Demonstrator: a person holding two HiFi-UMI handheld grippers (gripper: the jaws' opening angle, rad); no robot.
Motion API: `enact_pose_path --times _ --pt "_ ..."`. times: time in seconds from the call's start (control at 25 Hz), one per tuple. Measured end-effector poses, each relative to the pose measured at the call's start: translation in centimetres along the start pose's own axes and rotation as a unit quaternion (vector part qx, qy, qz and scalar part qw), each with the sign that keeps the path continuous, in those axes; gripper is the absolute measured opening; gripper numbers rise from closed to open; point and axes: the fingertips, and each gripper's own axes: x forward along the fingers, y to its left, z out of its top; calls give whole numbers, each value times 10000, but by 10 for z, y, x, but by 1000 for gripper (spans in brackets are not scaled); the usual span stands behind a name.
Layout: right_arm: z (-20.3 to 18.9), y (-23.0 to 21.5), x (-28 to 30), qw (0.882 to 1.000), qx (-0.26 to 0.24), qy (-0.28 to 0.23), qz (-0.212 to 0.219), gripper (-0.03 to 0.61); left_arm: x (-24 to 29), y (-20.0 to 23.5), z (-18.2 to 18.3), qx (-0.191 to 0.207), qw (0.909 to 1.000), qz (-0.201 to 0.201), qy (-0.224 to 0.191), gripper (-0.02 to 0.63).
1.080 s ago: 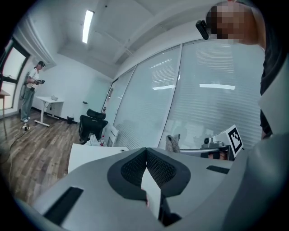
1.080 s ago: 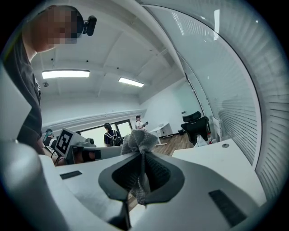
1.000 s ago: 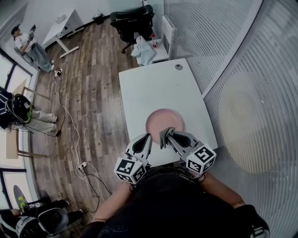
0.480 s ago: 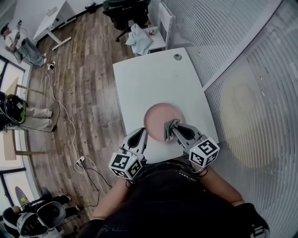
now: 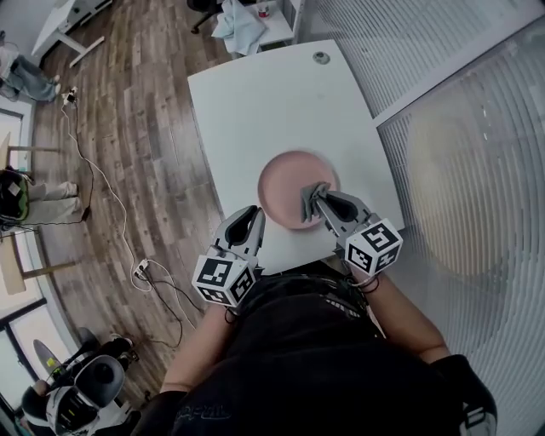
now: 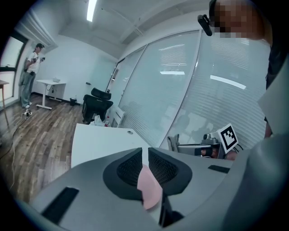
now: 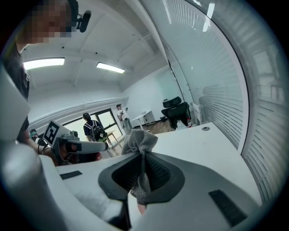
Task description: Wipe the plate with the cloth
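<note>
A pink plate (image 5: 289, 174) lies near the front edge of the white table (image 5: 255, 94). My right gripper (image 5: 318, 201) is shut on a bunched grey cloth (image 5: 312, 198), which hangs over the plate's near right part. In the right gripper view the cloth (image 7: 139, 140) bulges out above the jaws of the right gripper (image 7: 143, 155) and hangs down between them. My left gripper (image 5: 252, 214) is just off the plate's near left rim. The left gripper (image 6: 145, 155) has its jaws opening, a narrow gap apart. Nothing is pressed between them, and the plate (image 6: 150, 191) shows through the gap.
A small round grommet (image 5: 320, 58) sits at the table's far end. A side table with a light cloth (image 5: 238, 21) stands beyond it. Cables (image 5: 111, 213) run over the wooden floor at left. A glass wall with blinds (image 5: 460, 128) lines the right.
Both grippers have sunk and moved forward toward the plate. The cloth, earlier at the plate's near edge, now hangs over the plate.
</note>
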Motion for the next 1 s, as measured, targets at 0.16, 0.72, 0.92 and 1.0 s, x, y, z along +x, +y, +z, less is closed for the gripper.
enact_pose_path --times 0.16,0.72,0.92,1.0 --pt "-26 -17 16 9993 148 311 -166 32 16 16 -18 -102 9994 -53 337 61" --pt "-75 -58 54 9939 77 963 -534 32 69 73 -90 -572 9907 -19 1231 94" --pt "-98 -75 60 9880 262 1347 -712 32 80 85 -114 -760 9845 -46 1581 114" --pt "-105 -79 63 9864 305 1429 -753 32 81 92 -122 -789 9828 51 1668 122"
